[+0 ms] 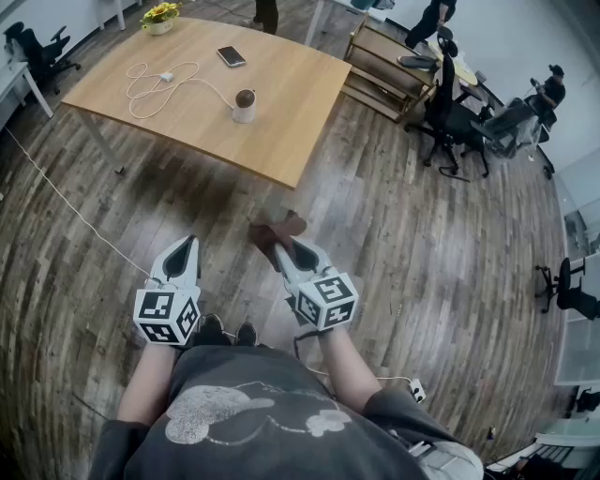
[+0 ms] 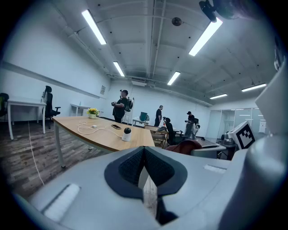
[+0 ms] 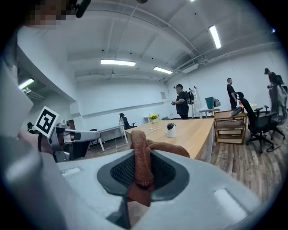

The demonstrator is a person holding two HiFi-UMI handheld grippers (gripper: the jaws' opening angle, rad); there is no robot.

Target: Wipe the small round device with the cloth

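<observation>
The small round device [image 1: 245,104], white with a dark top, stands on the wooden table [image 1: 281,141] near its front edge; it also shows in the left gripper view [image 2: 127,134] and the right gripper view [image 3: 171,130]. A brown cloth [image 1: 276,232] [image 3: 145,157] is pinched in my right gripper [image 1: 286,251] [image 3: 143,177], which is shut on it. My left gripper [image 1: 186,246] [image 2: 145,170] is shut with nothing in it. Both grippers hang over the floor, well short of the table.
A white cable with a charger [image 1: 159,82], a phone [image 1: 231,56] and a pot of yellow flowers [image 1: 160,17] lie on the table. A wooden shelf cart [image 1: 389,70] and office chairs [image 1: 450,117] stand to the right. People stand at the far side.
</observation>
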